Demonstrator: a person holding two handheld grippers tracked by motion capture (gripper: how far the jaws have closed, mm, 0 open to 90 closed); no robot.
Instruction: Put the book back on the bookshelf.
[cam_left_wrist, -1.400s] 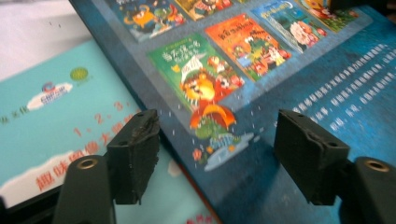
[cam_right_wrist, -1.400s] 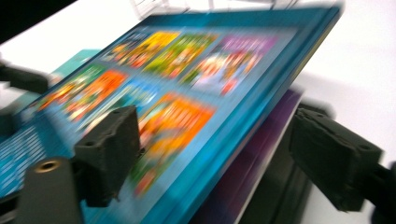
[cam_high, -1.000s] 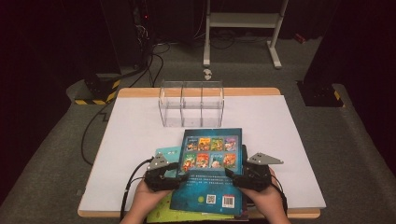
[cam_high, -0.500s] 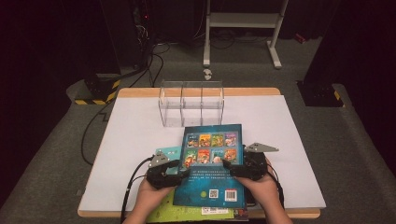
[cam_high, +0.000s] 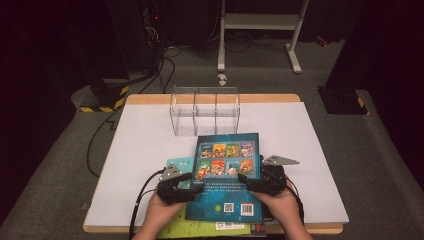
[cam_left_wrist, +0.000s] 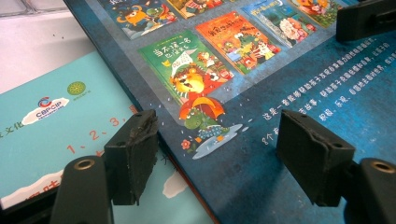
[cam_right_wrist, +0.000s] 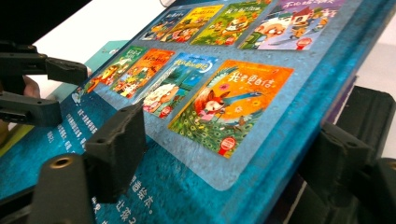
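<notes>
Claws at the two side edges of a dark blue picture book lying back cover up in the lower centre of the high view, on a white counter. The left claw stands wide, its jaws having just opened a little further; in the left gripper view the book's left edge runs between the jaws, one jaw over a turquoise book underneath, the other over the blue cover, neither pad visibly pressing. The right claw also stands wide, its jaws having just closed somewhat; in the right gripper view one jaw hovers over the cover and the other sits beyond the book's right edge, contact not discernible. A clear three-compartment box stands just beyond the book's far edge. The lower books are largely covered, showing as a turquoise corner and a green strip cut off at the bottom frame edge. Compared with the earlier frame, the blue book lies straighter and closer to the box.
</notes>
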